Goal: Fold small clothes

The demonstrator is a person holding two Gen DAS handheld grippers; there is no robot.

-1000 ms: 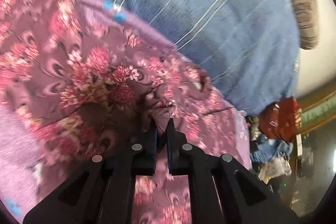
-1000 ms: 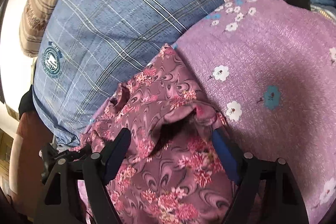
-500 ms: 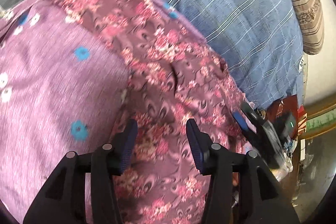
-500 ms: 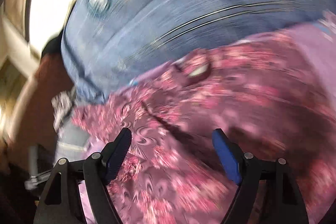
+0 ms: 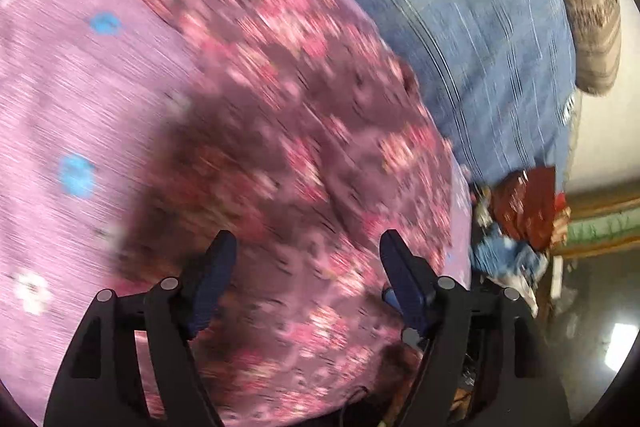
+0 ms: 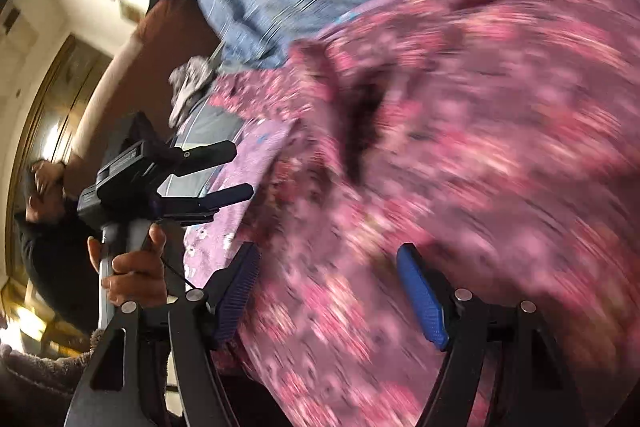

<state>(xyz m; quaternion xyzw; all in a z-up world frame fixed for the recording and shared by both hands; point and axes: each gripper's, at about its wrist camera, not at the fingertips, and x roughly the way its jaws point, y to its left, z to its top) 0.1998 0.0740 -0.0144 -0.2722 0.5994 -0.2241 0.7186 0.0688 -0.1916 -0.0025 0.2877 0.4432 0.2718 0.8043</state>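
My left gripper (image 5: pixel 306 259) has its jaws standing apart, having just been opening, and nothing is pinched between them; the small maroon garment with pink flowers (image 5: pixel 288 115) lies spread ahead of and beneath its fingers. To the left of that gripper the lilac floral sheet (image 5: pixel 60 99) shows bare, and beyond the garment lies a blue checked cover (image 5: pixel 480 39) with a brown striped pillow (image 5: pixel 588 7) at its far right. My right gripper (image 6: pixel 326 281) also stands apart, its jaws having just been closing a little, with the same flowered garment (image 6: pixel 460 167) under and ahead of it (the blur makes it hard to say whether the pads touch cloth). To its left I see my left hand (image 6: pixel 134 267) on the other handle
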